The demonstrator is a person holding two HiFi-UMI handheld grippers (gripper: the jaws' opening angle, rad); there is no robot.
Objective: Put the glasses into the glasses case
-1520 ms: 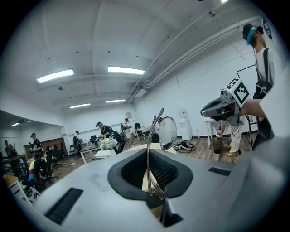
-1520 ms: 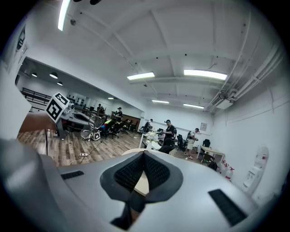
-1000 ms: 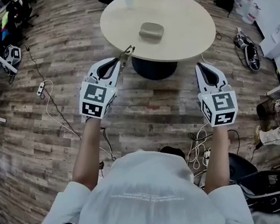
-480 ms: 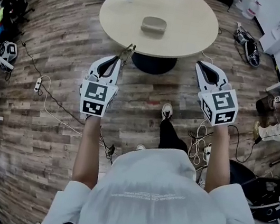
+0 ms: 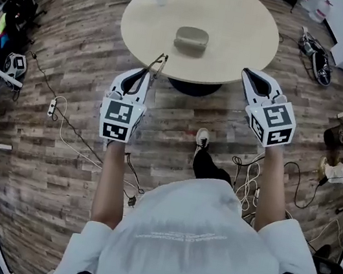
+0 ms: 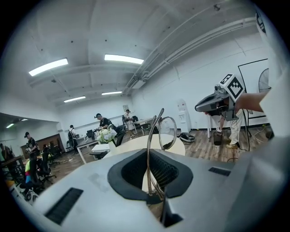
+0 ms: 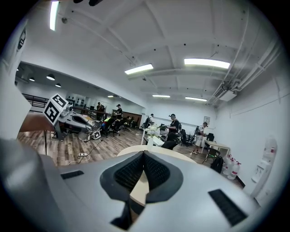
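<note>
A: Where are the glasses?
B: The left gripper is clamped on the glasses. The pads pinch the thin metal frame and a lens pokes out past the tips. They look folded. They're held in the air, just short of the table edge.
A: And the case?
B: The glasses case sits mid-table, well apart from both grippers. It looks closed from the head view, but I can't make out a seam.
A: Right side?
B: The right gripper has its jaws together with nothing between them. It hovers in line with the table's near edge.
A: How will the glasses handle?
B: My read: light, with a thin wire frame that bends easily and lenses that scratch. Smooth metal could pivot in the pads. Holding the frame rather than the lens is right. Go easy on the squeeze.
A: Case side?
B: It's probably a rigid shell with a hinged lid. The right gripper likely has to open and steady it. I'd take the lid by its lip, since a light case may slide on that smooth top.
</note>
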